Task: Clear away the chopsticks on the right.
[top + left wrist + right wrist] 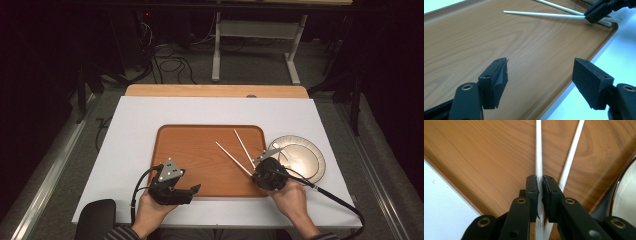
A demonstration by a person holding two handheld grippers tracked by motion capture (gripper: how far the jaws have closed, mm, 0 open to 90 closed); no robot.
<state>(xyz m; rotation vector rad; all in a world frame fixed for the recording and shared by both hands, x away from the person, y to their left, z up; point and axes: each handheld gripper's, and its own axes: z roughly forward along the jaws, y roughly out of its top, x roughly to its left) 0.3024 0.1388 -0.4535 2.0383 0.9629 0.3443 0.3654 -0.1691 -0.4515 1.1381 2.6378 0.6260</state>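
In the high view the right gripper (pixel 256 172) sits at the lower right corner of the wooden tray (pixel 180 150), its jaws clamped on the near end of one of two white chopsticks (pixel 234 159). From that grip the pair fans away toward the upper left of the frame, long axes slanted and spreading apart like a narrow V, the other stick (pixel 244 148) lying just beside the held one. The right gripper view shows the pads pinching a stick (pixel 538 157) lengthwise between them, its partner (pixel 571 152) passing just right of the jaws. The left gripper (pixel 192 191) rests at the tray's lower edge, jaws wide open and holding nothing, well apart from the sticks, so the right hand is plainly nearer. Both sticks are slim, smooth, plain white rods. A pale plate (pixel 310 155) lies right of the tray
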